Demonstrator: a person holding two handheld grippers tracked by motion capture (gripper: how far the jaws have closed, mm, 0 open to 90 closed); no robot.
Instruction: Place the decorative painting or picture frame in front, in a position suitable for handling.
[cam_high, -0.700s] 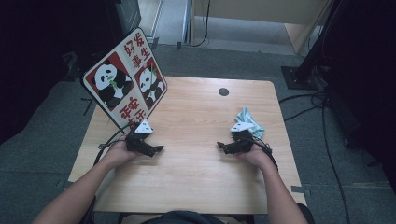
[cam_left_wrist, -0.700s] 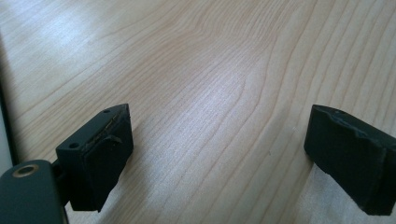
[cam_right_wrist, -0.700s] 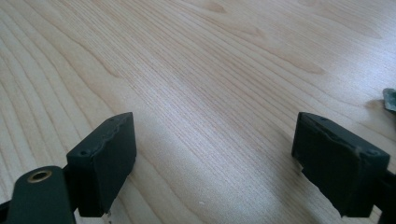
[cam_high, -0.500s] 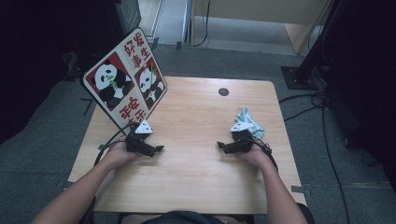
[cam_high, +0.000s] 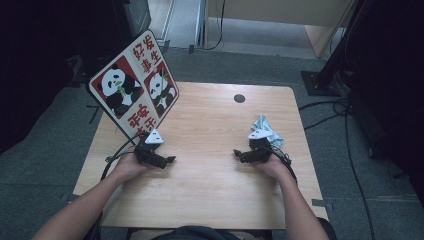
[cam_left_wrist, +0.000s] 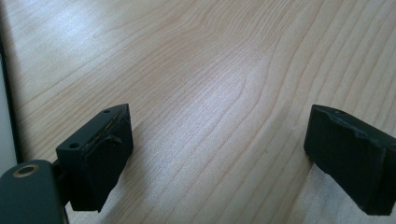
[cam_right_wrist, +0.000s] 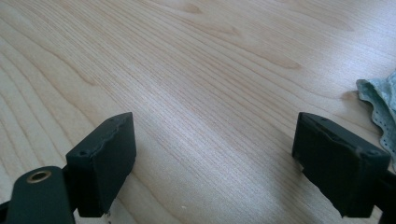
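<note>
Wooden table (cam_high: 210, 190), both claws agape

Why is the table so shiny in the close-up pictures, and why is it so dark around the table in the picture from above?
In the left gripper view, a pale glare streaks across the wooden table; the right gripper view shows softer sheen on the wood and a slightly blurred cloth at the edge. In the high view, light falls on the table and panda sign, while the floor around stays dim.
</note>
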